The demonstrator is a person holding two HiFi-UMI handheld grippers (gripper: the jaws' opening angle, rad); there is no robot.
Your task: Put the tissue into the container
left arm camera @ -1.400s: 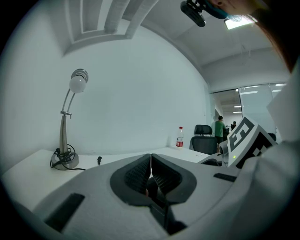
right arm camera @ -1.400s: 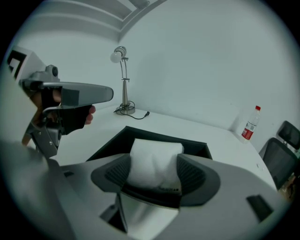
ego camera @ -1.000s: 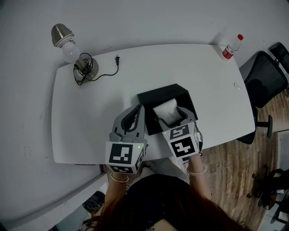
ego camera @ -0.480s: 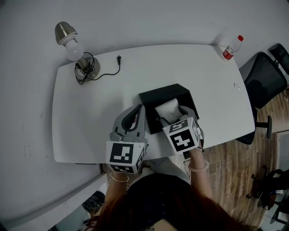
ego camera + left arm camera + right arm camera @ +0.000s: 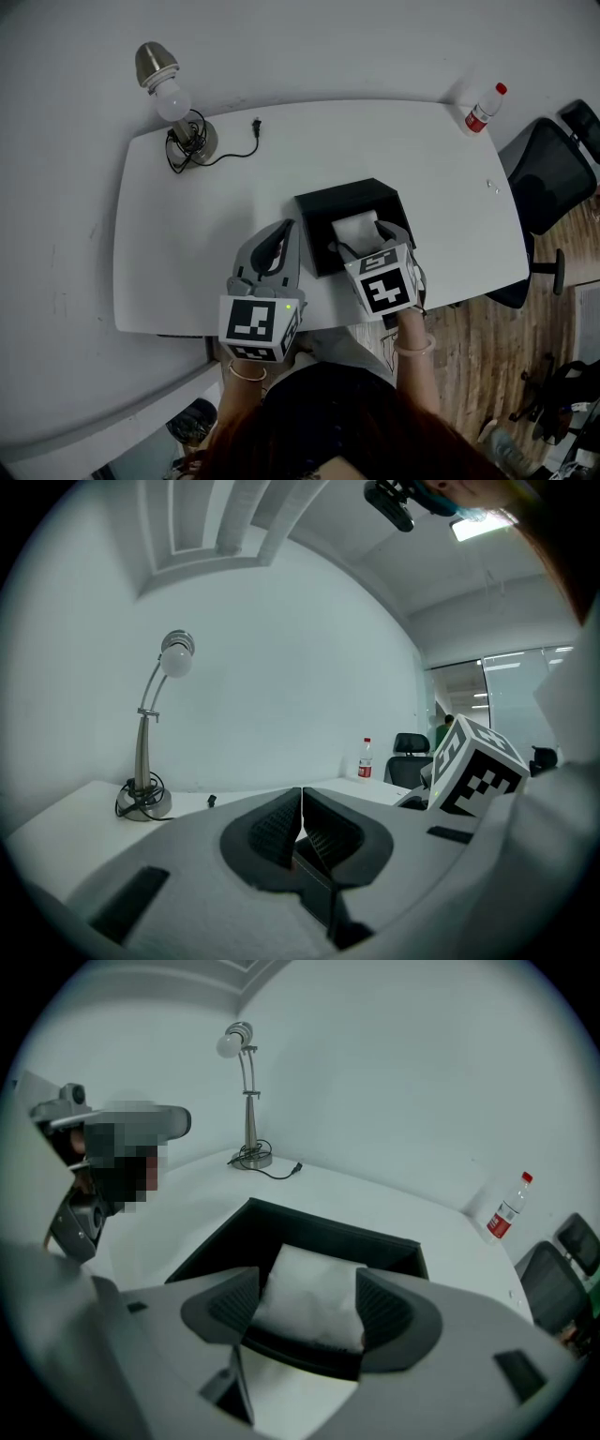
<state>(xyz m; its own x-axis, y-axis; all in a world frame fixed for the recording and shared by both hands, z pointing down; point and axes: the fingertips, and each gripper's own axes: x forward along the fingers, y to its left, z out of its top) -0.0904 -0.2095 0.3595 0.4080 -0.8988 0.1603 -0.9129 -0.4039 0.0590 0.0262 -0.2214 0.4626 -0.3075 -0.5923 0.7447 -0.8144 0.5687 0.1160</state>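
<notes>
The white tissue pack (image 5: pixel 357 226) sits in the mouth of the black container (image 5: pixel 342 193) at the table's front middle. My right gripper (image 5: pixel 367 238) is shut on the tissue, one jaw against each side. In the right gripper view the tissue (image 5: pixel 314 1286) hangs between the right gripper's (image 5: pixel 309 1305) jaws, its far end over the container's (image 5: pixel 330 1224) dark inside. My left gripper (image 5: pixel 287 228) rests just left of the container, not touching it. In its own view the left gripper's (image 5: pixel 301 810) jaws meet with nothing between them.
A desk lamp (image 5: pixel 179 105) with a coiled cable and loose plug (image 5: pixel 255 124) stands at the table's back left. A plastic bottle (image 5: pixel 483 107) with a red cap is at the back right corner. A black office chair (image 5: pixel 548 173) stands off the table's right end.
My right gripper has carried the tissue lower and slightly forward into the container's opening. The left gripper has stayed put. The head view has shifted a little.
</notes>
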